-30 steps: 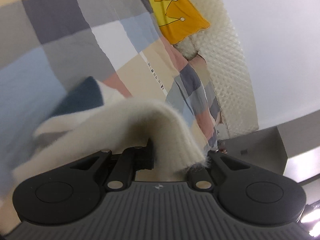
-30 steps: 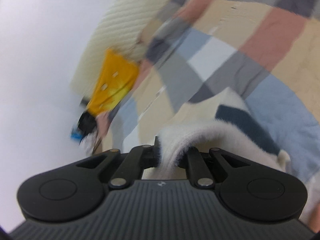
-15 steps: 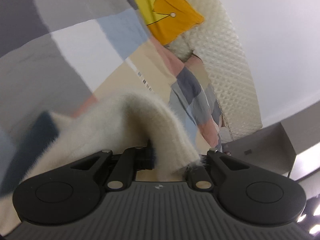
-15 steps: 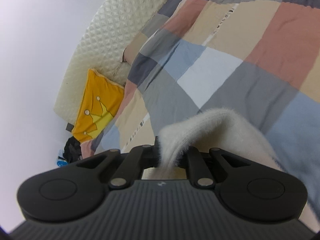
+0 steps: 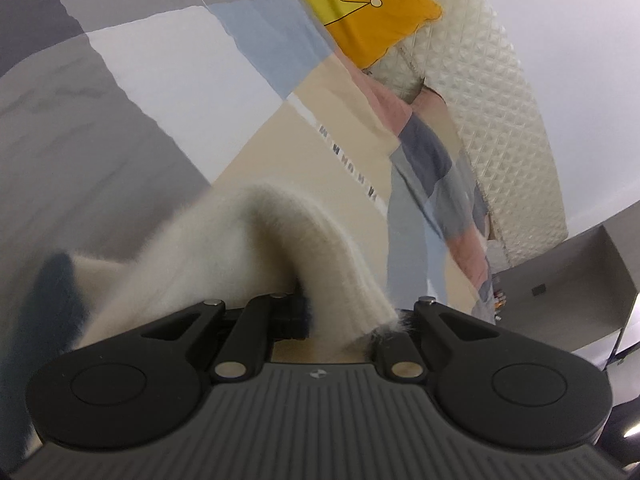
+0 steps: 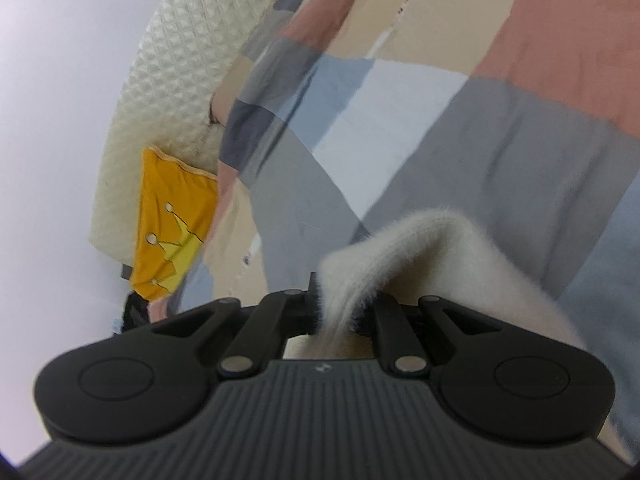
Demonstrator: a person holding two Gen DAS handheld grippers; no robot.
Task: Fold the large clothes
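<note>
A cream fuzzy sweater (image 5: 256,248) with a dark blue patch (image 5: 52,292) hangs from both grippers above a checked bedspread (image 5: 132,92). My left gripper (image 5: 340,320) is shut on a fold of the sweater, which drapes over and hides the fingertips. In the right wrist view the same sweater (image 6: 432,252) bulges up from my right gripper (image 6: 340,316), which is shut on another fold of it. The rest of the garment trails off below each view.
The bedspread (image 6: 460,128) covers a bed with a cream quilted headboard (image 5: 500,112) (image 6: 168,92). An orange crown pillow (image 5: 360,4) (image 6: 176,228) lies against it. A grey cabinet (image 5: 560,280) stands beside the bed; white wall beyond.
Both grippers have lifted and carried the sweater toward the headboard; the bedspread looms nearer and the blue patch has slid lower left. Both stay shut on the sweater.
</note>
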